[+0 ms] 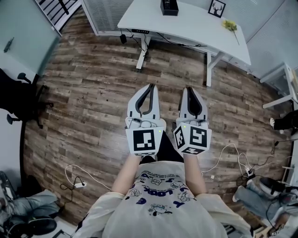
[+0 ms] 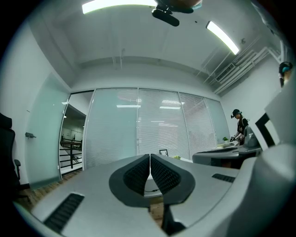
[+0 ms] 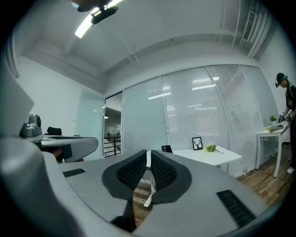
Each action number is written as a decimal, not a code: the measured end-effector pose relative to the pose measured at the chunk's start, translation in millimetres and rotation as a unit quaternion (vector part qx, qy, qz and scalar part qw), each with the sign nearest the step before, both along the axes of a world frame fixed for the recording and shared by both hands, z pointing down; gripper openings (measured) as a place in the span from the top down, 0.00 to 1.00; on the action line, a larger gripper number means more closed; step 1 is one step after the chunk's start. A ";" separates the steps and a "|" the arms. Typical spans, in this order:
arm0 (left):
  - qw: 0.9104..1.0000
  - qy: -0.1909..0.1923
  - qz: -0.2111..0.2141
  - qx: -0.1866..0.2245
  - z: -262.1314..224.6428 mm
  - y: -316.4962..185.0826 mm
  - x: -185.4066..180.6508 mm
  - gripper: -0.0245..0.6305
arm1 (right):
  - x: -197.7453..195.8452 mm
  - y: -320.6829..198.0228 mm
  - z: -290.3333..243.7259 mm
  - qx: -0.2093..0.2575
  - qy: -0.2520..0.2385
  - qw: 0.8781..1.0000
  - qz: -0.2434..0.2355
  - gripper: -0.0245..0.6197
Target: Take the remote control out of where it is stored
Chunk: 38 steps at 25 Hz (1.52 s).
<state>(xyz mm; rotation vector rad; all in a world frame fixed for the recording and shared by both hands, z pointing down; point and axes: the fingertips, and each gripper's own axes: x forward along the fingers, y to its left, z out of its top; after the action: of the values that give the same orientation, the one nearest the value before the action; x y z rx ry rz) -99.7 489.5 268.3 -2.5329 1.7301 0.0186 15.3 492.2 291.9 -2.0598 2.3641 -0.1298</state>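
Observation:
No remote control shows in any view. I hold both grippers side by side at waist height over the wooden floor, pointing toward a white desk (image 1: 186, 23). My left gripper (image 1: 150, 86) is shut with nothing between its pads (image 2: 138, 173). The right gripper (image 1: 191, 88) is shut too and holds nothing, seen also in its own view (image 3: 149, 153). On the desk stand a black box (image 1: 169, 7), a small picture frame (image 1: 216, 8) and a little green plant (image 1: 229, 25). The right gripper view shows the same desk (image 3: 208, 155) with the frame (image 3: 197, 143) ahead.
A black office chair (image 1: 18, 100) stands at the left wall. Cables and a power strip (image 1: 77, 183) lie on the floor near my feet, more cable (image 1: 233, 158) at the right. A second white table (image 1: 288, 83) and a standing person (image 3: 289, 125) are to the right.

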 end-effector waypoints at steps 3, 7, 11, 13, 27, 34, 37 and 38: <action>1.000 0.005 -0.011 0.006 0.0 -35.9 2.8 0.93 | 5.7 -38.5 2.1 0.000 -0.007 1.000 -0.004 0.89; 1.000 0.002 -0.023 0.001 0.8 -87.7 14.6 0.93 | 20.9 -92.7 0.7 0.000 -0.009 1.000 -0.012 0.89; 1.000 -0.009 -0.029 -0.002 -3.1 -141.6 29.6 0.93 | 35.3 -148.8 -8.3 0.008 -0.008 1.000 -0.024 0.89; 0.999 -0.002 -0.034 0.004 -8.1 -168.8 39.7 0.93 | 45.3 -176.8 -12.0 0.009 -0.008 1.000 -0.028 0.89; 0.999 -0.005 -0.047 -0.011 -3.2 -295.2 71.2 0.93 | 80.9 -301.3 -8.1 0.002 -0.015 0.999 -0.039 0.89; 0.999 0.005 -0.043 -0.013 4.5 -349.3 68.7 0.93 | 79.6 -347.5 2.0 -0.004 -0.008 0.999 -0.035 0.89; 0.999 -0.005 -0.037 -0.020 12.7 -378.1 71.3 0.93 | 84.1 -374.6 8.0 -0.008 -0.008 1.000 -0.028 0.89; 0.999 -0.002 -0.035 -0.021 14.2 -389.2 72.6 0.93 | 85.7 -385.1 9.5 -0.009 -0.007 1.000 -0.026 0.89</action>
<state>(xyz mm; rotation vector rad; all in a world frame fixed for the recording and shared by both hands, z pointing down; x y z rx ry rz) -27.1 100.3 282.5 -2.4957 1.8364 -0.0265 101.0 107.1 301.3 -1.9988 2.4185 -0.1659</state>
